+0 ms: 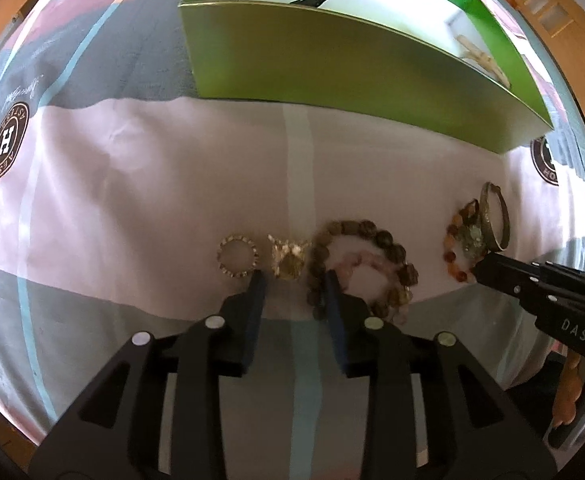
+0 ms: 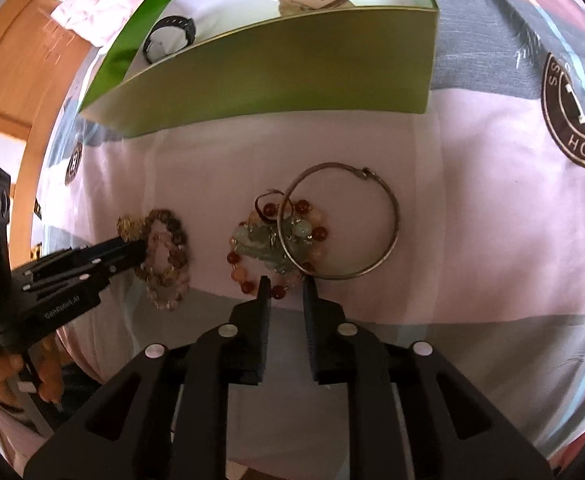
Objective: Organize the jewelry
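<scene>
Left gripper (image 1: 294, 280): jaws spread, holding nothing, tips low in the frame just short of a gold cluster brooch (image 1: 288, 258), with a small gold beaded ring (image 1: 237, 255) left of it and a brown bead bracelet (image 1: 362, 268) right, a pale pink strand lying inside that loop. Right gripper (image 2: 286, 284): jaws parted, empty, tips at the near edge of a red and amber bead bracelet (image 2: 276, 244) tangled with pale green stones. Overlapping it on the right, a thin silver bangle (image 2: 340, 222), flat on the pink cloth (image 2: 472, 200). Upper frame: green box (image 2: 276, 72), white inside, with a black watch (image 2: 168, 36) at its left end.
</scene>
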